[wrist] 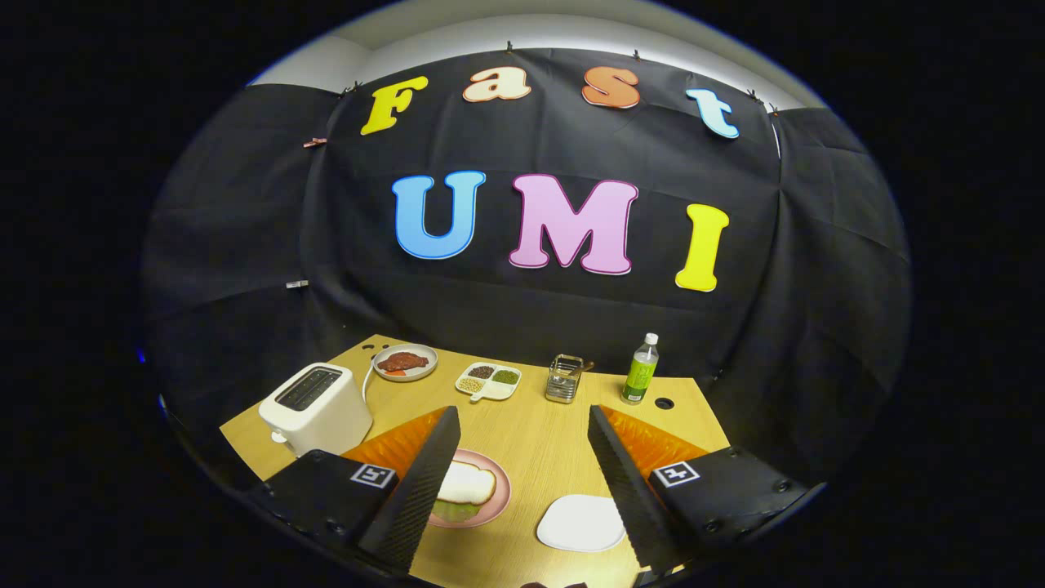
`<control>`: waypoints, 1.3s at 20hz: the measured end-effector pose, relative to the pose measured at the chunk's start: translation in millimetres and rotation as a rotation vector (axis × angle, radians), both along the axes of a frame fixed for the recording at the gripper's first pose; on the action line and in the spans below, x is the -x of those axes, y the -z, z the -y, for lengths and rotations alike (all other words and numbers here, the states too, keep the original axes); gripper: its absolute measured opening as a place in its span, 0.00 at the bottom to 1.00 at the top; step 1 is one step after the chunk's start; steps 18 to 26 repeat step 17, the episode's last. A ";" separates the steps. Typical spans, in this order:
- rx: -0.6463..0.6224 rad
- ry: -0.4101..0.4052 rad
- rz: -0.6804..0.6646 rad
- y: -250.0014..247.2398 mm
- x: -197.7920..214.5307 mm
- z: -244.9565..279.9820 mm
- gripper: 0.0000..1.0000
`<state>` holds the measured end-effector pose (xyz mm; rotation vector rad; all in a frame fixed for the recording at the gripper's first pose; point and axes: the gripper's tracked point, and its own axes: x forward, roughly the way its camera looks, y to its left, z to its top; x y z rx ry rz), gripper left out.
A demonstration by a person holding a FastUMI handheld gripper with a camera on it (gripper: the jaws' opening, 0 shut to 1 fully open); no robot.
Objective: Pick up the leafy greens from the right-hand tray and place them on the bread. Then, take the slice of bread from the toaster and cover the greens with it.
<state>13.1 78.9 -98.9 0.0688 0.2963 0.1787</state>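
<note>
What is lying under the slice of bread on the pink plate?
Under the slice of bread on the pink plate, leafy greens stick out at the near edge. Whatever lies below them is covered. The gripper is open, its fingers hanging above the table.

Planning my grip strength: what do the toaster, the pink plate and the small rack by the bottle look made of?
Toaster: apparently white plastic, smooth with a soft sheen. Pink plate: glazed ceramic or melamine, can't tell which. Rack: shiny metal, reflective wire-like frame. The gripper is open above the wooden table.
</note>
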 end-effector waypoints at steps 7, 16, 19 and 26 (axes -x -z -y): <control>0.047 -0.052 0.112 -24.1 5.5 20.1 0.98; 0.050 -0.068 0.145 -24.5 4.8 32.1 0.98; 0.044 -0.070 0.145 -24.8 5.0 31.9 0.98; 0.044 -0.070 0.145 -24.8 5.0 31.9 0.98</control>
